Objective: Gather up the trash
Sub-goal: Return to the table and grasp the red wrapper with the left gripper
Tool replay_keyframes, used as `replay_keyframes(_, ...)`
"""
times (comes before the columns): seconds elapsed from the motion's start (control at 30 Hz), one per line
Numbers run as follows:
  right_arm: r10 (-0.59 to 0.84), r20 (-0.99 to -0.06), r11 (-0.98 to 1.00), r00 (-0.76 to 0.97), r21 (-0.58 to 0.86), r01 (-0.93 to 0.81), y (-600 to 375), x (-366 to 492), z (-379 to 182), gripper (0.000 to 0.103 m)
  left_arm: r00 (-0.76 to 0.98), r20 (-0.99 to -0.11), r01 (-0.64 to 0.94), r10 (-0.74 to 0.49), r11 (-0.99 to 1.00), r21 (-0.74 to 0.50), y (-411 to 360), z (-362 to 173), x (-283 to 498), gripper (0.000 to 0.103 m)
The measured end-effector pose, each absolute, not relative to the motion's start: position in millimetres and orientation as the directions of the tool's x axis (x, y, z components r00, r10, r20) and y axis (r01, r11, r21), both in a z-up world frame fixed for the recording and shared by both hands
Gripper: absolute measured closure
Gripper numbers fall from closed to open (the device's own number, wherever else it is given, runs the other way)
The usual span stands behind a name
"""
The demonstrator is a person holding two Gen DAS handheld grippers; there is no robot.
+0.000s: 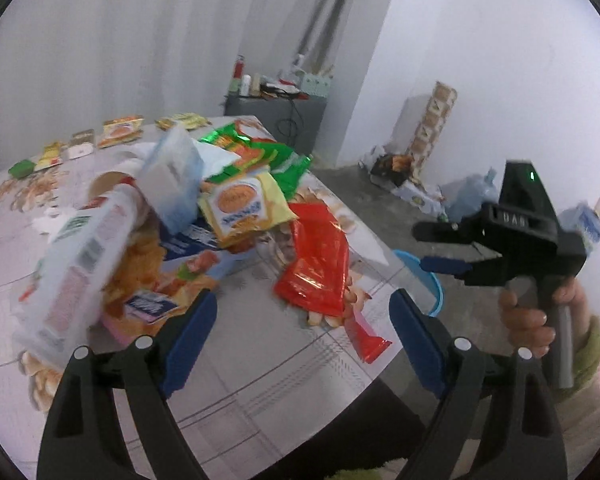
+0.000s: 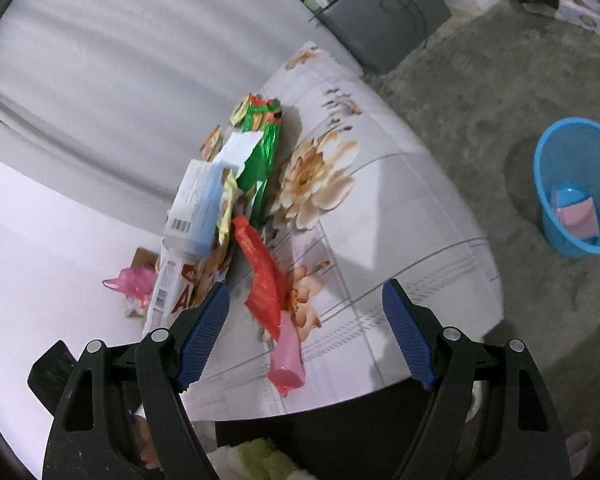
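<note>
Showing both wrist views over a flower-patterned tabletop (image 2: 400,184), which fills the centre of each frame. Largest of the task's things is the heap of trash wrappers (image 1: 204,208), lying on the tabletop left of centre in the left wrist view and running from centre to lower centre in the right wrist view. Within it: a blurred white packet (image 1: 80,264) at the left, a pale blue carton (image 2: 198,204) on top, green foil bags (image 1: 260,152) behind, a yellow snack bag (image 1: 244,204) in the middle, and a red wrapper (image 1: 320,264) nearest the tabletop's edge. A blue waste basket (image 2: 576,188) stands on the concrete floor at the right of the right wrist view, holding pink and blue pieces; only its rim shows past the tabletop's edge in the left wrist view.

Left gripper (image 1: 300,340), bottom of its frame: jaws wide, nothing between the blue pads. Right gripper (image 2: 306,336), bottom of its frame, and seen at the right of the left wrist view in a hand (image 1: 528,320): jaws wide, nothing held.

A row of small packets (image 1: 120,132) lies along the tabletop's far edge, upper left.
</note>
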State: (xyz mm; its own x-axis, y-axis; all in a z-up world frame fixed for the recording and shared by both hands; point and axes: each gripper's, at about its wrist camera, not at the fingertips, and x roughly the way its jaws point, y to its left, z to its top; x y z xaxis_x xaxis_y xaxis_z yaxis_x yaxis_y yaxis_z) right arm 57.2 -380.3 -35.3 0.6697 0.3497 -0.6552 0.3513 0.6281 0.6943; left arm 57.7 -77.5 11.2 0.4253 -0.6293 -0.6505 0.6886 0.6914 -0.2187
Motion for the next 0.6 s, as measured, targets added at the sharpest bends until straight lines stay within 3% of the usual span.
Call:
replay_keyframes(0.3,0.308,-0.627,0.574,0.715,0.722,0.386,-388,63,-27,0.028,0.406,-0.698,0.769,-0.59,0.633,-0.088,-156,-17,73,0.017)
replay_keyframes(0.4,0.296,-0.631,0.574,0.717,0.718,0.395,-389,63,-26,0.028,0.456,-0.723,0.767,-0.519,0.642,0.023,-182,-32,78,0.017)
replay_keyframes(0.5,0.298,-0.636,0.574,0.712,0.715,0.398,-388,65,-29,0.028,0.498,-0.747,0.753,-0.44,0.646,0.122,-195,-48,80,0.029)
replay_keyframes(0.6,0.305,-0.638,0.58,0.707,0.713,0.393,-387,68,-29,0.028,0.511,-0.761,0.736,-0.4,0.661,0.146,-193,-59,82,0.049)
